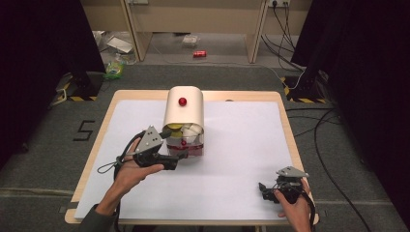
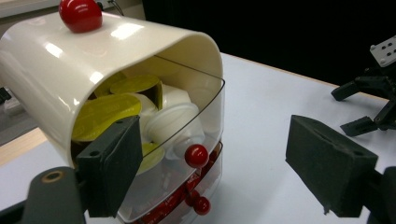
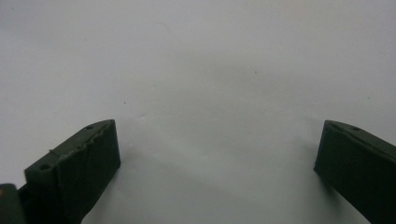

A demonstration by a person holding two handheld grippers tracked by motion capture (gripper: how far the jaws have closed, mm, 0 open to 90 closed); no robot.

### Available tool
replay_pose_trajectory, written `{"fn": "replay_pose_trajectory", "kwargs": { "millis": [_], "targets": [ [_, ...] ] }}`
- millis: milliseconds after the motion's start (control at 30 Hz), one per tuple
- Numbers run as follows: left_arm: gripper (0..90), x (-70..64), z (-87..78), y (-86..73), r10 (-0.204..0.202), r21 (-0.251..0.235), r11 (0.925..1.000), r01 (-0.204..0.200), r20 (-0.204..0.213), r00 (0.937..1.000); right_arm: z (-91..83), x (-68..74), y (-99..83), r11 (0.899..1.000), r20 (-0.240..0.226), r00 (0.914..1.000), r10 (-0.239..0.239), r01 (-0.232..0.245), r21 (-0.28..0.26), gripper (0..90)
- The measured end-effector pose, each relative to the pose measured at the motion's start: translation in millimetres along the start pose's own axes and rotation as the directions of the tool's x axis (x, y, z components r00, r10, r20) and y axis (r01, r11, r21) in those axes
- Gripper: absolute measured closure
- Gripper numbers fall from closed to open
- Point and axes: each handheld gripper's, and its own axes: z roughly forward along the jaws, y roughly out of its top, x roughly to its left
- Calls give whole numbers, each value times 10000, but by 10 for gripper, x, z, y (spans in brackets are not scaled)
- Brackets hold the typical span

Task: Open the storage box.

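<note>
A cream dome-shaped container [image 1: 183, 113] with a red knob [image 1: 182, 101] on top stands at the middle of the white-covered table [image 1: 241, 140]. Behind its clear front door [image 2: 196, 116] lie yellow-lidded and white cups [image 2: 140, 107]. The door carries a red knob [image 2: 196, 155], and a lower drawer has a smaller red knob [image 2: 201, 205]. My left gripper [image 1: 180, 155] [image 2: 219, 172] is open just in front of the door, with the knob between its jaws but untouched. My right gripper [image 1: 263, 189] [image 3: 217, 163] rests open near the front right edge, over bare white surface. It also appears far off as the right gripper [image 2: 369, 102].
The table's wooden rim [image 1: 285, 121] runs around the white sheet. Beyond the far edge, on the floor, lie a red can [image 1: 199, 53], a green bundle [image 1: 114, 70] and cables [image 1: 319, 121]. Dark curtains stand at both sides.
</note>
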Motion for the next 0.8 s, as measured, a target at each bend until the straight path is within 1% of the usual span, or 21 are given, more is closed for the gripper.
{"fn": "replay_pose_trajectory", "kwargs": {
  "millis": [133, 300, 367, 533, 600, 667, 800],
  "targets": [
    [179, 6, 56, 17, 83, 125, 9999, -83, -1, 10000, 0, -1, 0, 10000, -2, 10000, -10, 10, 5, 2],
    [179, 33, 123, 9, 157, 301, 9994, -152, -195, 9997, 0, -1, -1, 10000, 3, 10000, -19, 19, 2, 2],
    [179, 43, 142, 3, 162, 386, 9991, -154, -202, 9997, -1, -1, 0, 10000, 1, 10000, -23, 23, 9, 2],
    [177, 71, 183, -23, -97, 590, 9982, 98, -24, 10000, 0, -1, -1, 10000, 1, 10000, -22, 22, 0, 2],
    [173, 70, 189, -32, -66, 572, 9983, 69, -60, 10000, 0, -1, -1, 10000, 4, 10000, -19, 19, -1, 2],
    [172, 78, 194, -33, -141, 570, 9983, 144, -51, 9999, 0, 0, 0, 10000, -1, 10000, 4, -4, -2, 2],
    [174, 77, 196, -26, -171, 655, 9977, 171, -11, 9999, -1, -2, -1, 10000, -4, 10000, -24, 24, 8, 2]
  ]
}}
